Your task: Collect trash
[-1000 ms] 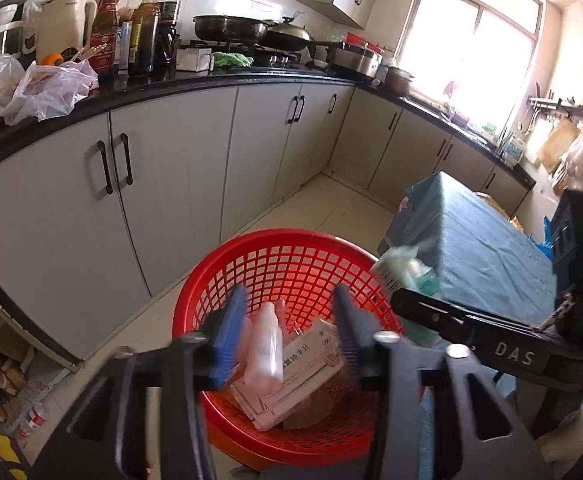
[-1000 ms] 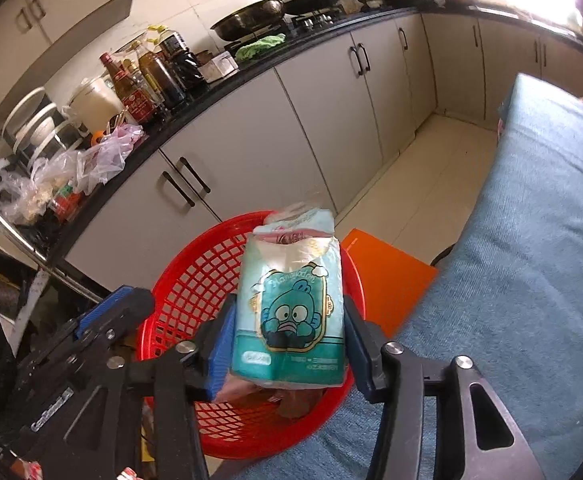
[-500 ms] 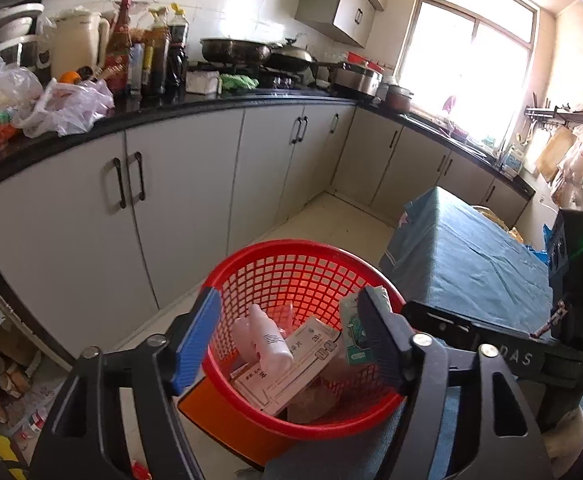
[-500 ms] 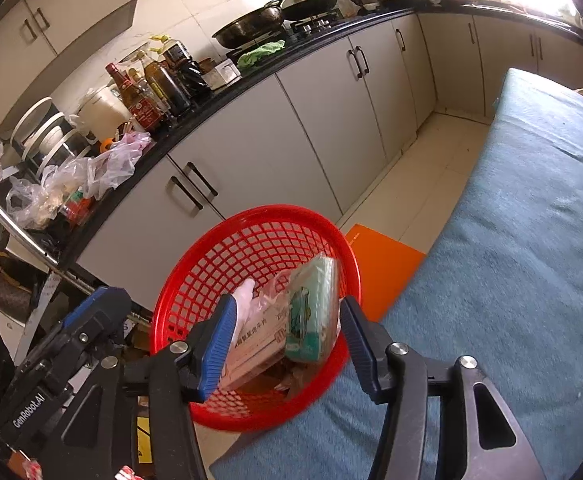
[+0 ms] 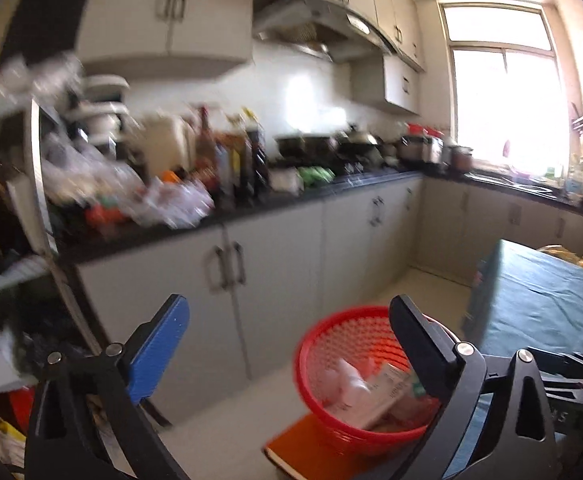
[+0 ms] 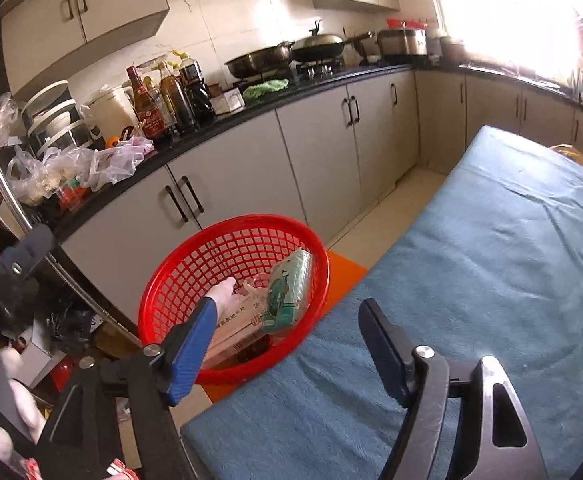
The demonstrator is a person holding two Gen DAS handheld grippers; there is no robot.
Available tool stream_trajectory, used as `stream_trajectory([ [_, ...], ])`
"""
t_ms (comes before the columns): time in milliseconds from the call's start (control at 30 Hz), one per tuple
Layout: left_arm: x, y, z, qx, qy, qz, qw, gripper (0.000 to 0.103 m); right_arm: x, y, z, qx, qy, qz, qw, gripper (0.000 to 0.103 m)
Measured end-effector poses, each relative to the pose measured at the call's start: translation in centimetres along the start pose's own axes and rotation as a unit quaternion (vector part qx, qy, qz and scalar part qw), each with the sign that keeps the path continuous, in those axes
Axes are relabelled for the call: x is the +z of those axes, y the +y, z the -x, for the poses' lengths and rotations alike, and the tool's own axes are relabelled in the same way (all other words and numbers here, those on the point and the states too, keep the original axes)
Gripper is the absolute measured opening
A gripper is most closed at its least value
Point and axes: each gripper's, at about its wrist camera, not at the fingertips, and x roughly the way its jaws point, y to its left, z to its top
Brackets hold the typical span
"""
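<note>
Both claws gape with nothing in them — the left gripper and the right gripper. The green packet lies in the red basket beside a white bottle — just off the table edge.

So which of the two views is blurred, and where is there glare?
Left wrist view: motion blur smears the counter clutter and the red basket; the window is blown out. Right wrist view: sharp, with glare washing out the upper right corner.

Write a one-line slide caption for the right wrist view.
Open right gripper above the blue tablecloth, facing a red basket holding a green packet.
</note>
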Motion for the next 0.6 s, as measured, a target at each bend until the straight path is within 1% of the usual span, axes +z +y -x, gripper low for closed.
stream_trajectory([
  [33,0.0,-0.3,0.8,0.015,-0.01,-0.008,0.9998,0.101,-0.1,-0.1,0.2,0.005,0.001,-0.003,1.0,0.079],
  [133,-0.2,-1.0,2.0,0.039,-0.016,-0.028,0.9987,0.101,-0.7,-0.1,1.3,0.02,0.003,-0.01,1.0,0.08],
  [233,-0.5,-1.5,2.8,0.039,-0.011,-0.039,0.9984,0.101,-1.4,0.0,2.7,0.017,-0.004,-0.009,1.0,0.08],
  [367,-1.0,-1.7,3.6,0.018,0.012,-0.03,0.9993,0.101,-2.4,0.0,4.8,0.008,-0.015,-0.009,1.0,0.08],
  [533,-1.9,-1.5,4.6,-0.04,0.046,-0.004,0.9982,0.103,-3.8,-0.5,7.2,0.007,-0.023,-0.028,0.999,0.082],
  [600,-2.3,-1.6,5.2,-0.052,0.054,0.0,0.9972,0.103,-4.3,-0.7,7.9,0.007,-0.027,-0.035,0.999,0.083],
])
